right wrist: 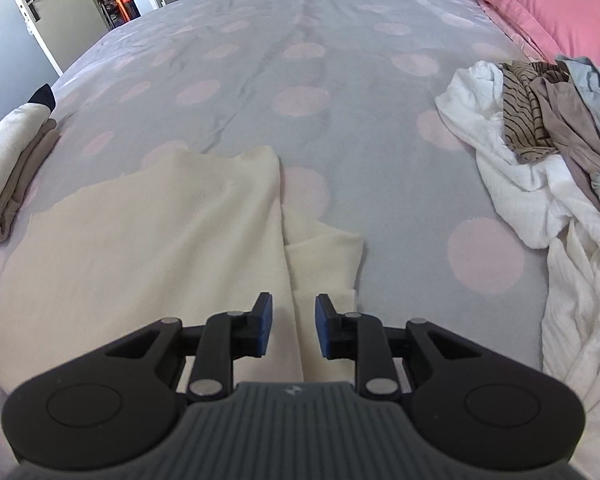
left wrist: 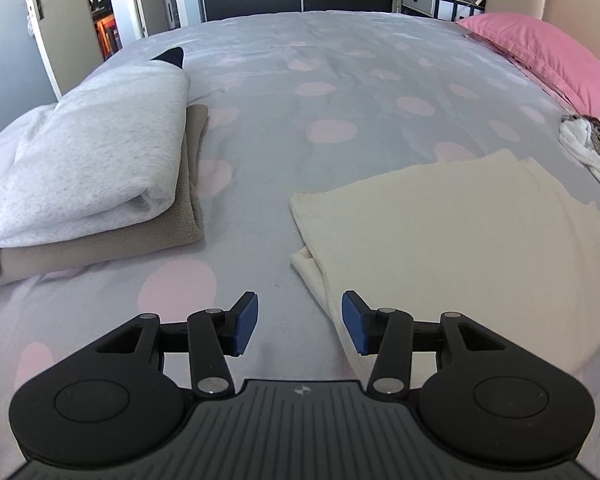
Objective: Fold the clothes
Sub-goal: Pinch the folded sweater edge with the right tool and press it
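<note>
A cream garment point(left wrist: 440, 240) point(right wrist: 148, 240) lies partly folded on the bed, with a sleeve or flap sticking out at its right edge in the right wrist view. My left gripper point(left wrist: 299, 322) is open above the bedspread just left of the garment's near corner, holding nothing. My right gripper point(right wrist: 293, 326) is open over the garment's right edge, blue pads point(right wrist: 265, 330) on either side of a cream fold, not closed on it. A stack of folded clothes point(left wrist: 92, 168) point(right wrist: 8, 164), light grey on beige, sits at the left.
A heap of unfolded clothes point(right wrist: 540, 152) point(left wrist: 592, 148), white, striped brown and pale blue, lies at the right. Pink pillows point(left wrist: 548, 52) point(right wrist: 540, 4) line the headboard side. The grey bedspread with pink dots point(left wrist: 320, 92) stretches ahead. A door point(left wrist: 56, 20) stands open far left.
</note>
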The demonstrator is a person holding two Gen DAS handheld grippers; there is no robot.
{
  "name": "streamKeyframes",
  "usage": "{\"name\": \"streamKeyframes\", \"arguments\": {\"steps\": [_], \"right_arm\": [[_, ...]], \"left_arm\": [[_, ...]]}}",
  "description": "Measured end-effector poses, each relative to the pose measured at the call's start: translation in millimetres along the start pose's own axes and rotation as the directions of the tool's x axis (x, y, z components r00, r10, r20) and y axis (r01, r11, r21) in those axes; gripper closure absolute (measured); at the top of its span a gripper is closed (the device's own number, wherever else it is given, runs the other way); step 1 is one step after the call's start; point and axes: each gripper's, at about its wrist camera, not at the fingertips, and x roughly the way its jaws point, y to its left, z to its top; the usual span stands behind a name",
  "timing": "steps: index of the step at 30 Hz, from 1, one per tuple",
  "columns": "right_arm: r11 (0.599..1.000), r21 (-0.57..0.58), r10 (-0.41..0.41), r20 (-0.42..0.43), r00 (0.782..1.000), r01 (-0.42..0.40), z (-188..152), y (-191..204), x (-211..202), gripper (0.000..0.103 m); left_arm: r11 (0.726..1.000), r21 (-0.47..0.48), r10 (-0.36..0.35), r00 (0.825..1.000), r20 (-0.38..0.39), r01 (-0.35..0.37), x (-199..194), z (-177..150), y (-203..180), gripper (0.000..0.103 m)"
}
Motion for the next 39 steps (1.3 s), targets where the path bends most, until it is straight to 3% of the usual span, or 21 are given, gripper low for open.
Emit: {"name": "streamKeyframes", "arguments": {"steps": [6,7,8,9,11,13,21,27,30,34,39], "right_arm": [[0.998,0.049,0.039,-0.036,0.999,-0.037,7,-1,23,0.077],[0.998,0.054,0.044,-0.042,0.998,-0.042,6,-1,26,0.079],[0.998,0.055,0.046,-0.047,0.998,-0.044,6,-1,28,0.093],[0.997,0.055,0.047,-0.046,0.998,-0.044,5,-1,28,0.098],[0.997,0.059,0.044,-0.039,0.998,-0.042,4,-1,25,0.098],[0.997,0.065,0.037,-0.026,0.999,-0.035,4,-2,19,0.099],[0.998,0.026,-0.057,-0.056,0.997,0.059,-9,-9,-8,0.1],[0.998,0.046,-0.031,-0.092,0.995,0.035,-21,-17,5,0.098],[0.998,0.062,-0.007,-0.067,0.998,0.011,-12,-21,1,0.092],[0.993,0.114,0.008,-0.007,1.0,-0.007,12,-30,1,0.08],[0.982,0.182,0.05,0.019,0.999,-0.053,41,-35,25,0.077]], "left_arm": [[0.994,-0.086,-0.067,0.997,-0.037,0.064,27,8,2,0.06],[0.993,-0.09,-0.079,0.996,-0.046,0.075,29,8,0,0.065],[0.993,-0.087,-0.085,0.995,-0.052,0.08,30,7,-1,0.074],[0.993,-0.082,-0.088,0.994,-0.058,0.083,31,6,-3,0.079],[0.994,-0.062,-0.089,0.995,-0.054,0.086,29,5,-8,0.097],[0.996,-0.039,-0.083,0.996,-0.043,0.081,27,5,-13,0.1],[0.997,-0.01,-0.077,0.996,-0.032,0.077,22,12,-26,0.1],[0.998,-0.004,-0.068,0.995,-0.074,0.068,29,16,-27,0.097],[0.996,-0.015,-0.083,0.995,-0.058,0.083,30,21,-23,0.083],[0.993,-0.066,-0.099,0.994,-0.045,0.096,45,31,-16,0.079],[0.984,-0.139,-0.116,0.992,-0.04,0.11,70,42,-7,0.079]]}}
